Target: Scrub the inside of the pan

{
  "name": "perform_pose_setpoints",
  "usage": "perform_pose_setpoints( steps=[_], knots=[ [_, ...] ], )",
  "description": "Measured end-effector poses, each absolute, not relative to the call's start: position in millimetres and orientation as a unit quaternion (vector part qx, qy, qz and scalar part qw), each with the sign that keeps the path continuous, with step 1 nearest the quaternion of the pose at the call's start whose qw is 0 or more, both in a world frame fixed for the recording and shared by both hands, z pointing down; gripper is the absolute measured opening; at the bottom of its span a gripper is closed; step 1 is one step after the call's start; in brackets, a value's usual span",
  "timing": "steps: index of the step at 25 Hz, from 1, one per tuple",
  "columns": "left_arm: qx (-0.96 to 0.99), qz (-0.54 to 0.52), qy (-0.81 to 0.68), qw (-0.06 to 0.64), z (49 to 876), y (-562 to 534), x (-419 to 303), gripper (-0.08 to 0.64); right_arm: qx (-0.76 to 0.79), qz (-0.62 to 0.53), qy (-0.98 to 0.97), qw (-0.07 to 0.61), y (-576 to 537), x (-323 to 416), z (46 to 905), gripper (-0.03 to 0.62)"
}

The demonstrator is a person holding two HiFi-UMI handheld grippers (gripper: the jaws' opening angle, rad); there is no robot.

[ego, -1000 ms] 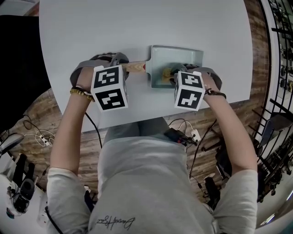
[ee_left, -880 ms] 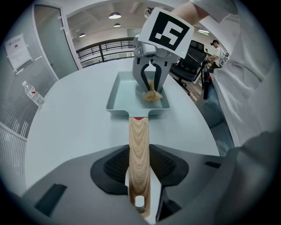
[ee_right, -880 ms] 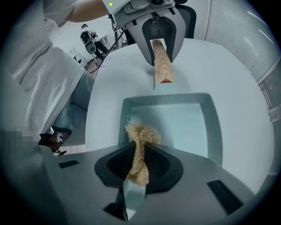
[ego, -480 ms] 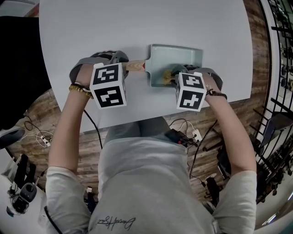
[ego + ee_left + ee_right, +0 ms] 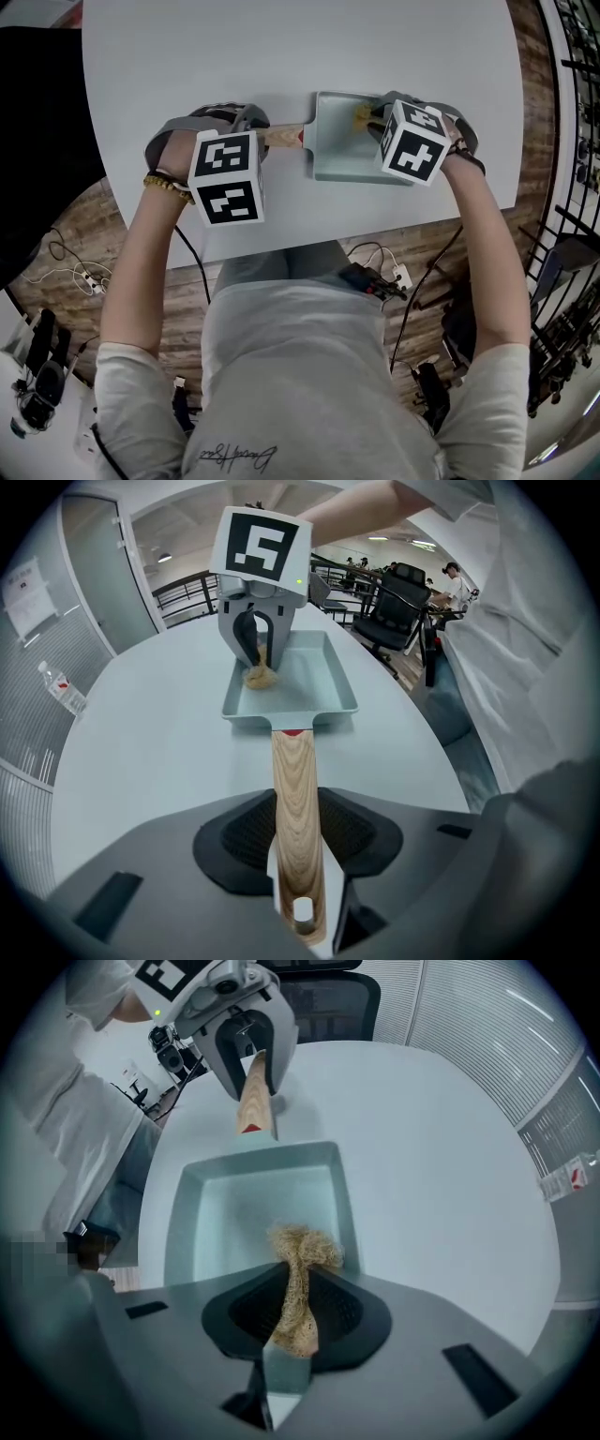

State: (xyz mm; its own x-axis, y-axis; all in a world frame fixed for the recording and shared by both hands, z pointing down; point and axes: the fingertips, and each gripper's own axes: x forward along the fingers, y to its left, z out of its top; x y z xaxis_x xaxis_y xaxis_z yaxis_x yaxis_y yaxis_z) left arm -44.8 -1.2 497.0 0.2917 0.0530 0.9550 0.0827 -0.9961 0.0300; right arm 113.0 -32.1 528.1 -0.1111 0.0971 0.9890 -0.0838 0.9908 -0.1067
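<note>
While at the pan, left tool tight on its handle, right tool tight on a scrubber.

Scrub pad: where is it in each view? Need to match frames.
Head view: scrub pad at upper centre-right, at the pan's far edge.
Left gripper view: upper centre, on the pan's left side.
Right gripper view: lower centre, clamped between the jaws.
Shared landmark: the pan's wooden handle.

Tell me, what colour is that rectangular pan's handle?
The wooden handle is light tan with grain, red-tipped at the pale green pan; clearest in the left gripper view.
</note>
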Motion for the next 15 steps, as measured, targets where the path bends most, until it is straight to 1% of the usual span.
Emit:
perform_pose_setpoints(
  steps=[7,15],
  knots=[
    [-0.810,-0.586,-0.027,-0.003,495,-2,-44,0.146,-0.006,0.072,-0.742,0.667,-34,114,526,0.077],
    [-0.811,-0.585,-0.019,-0.009,496,-4,-45,0.146,-0.049,0.087,-0.739,0.666,16,116,525,0.075]
  ],
)
